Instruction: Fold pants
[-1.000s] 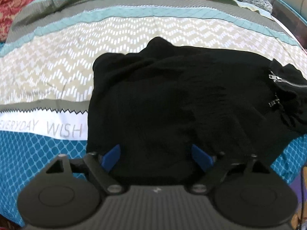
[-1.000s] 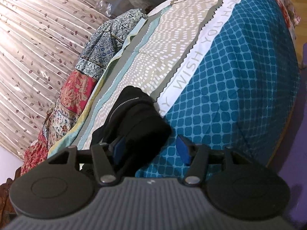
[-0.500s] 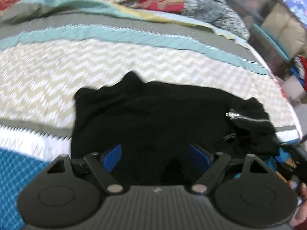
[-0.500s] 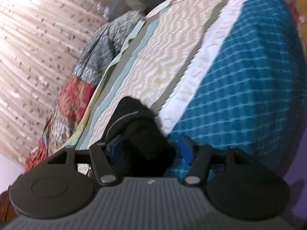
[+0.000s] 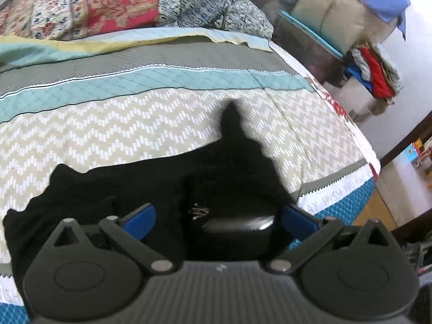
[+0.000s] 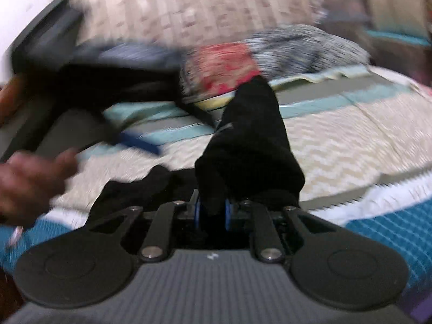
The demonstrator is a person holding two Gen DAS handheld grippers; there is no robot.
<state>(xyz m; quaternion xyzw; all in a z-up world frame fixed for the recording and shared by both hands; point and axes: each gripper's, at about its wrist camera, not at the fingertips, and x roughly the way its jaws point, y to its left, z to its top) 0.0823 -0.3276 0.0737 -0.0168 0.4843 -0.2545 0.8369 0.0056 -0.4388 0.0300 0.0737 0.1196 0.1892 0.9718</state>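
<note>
Our left gripper (image 5: 218,218) has a ribbed grey body, two round black discs at the bottom corners, black link arms with silver screws and blue fingers (image 5: 139,220). Our right gripper (image 6: 212,213) is built the same, with a small white mark on its ribs.

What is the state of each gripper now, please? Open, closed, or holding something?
Left gripper: open, fingers just spread wide, gripping nothing.
Right gripper: just closed on a fold of the black pants, lifted off the bedspread.
</note>
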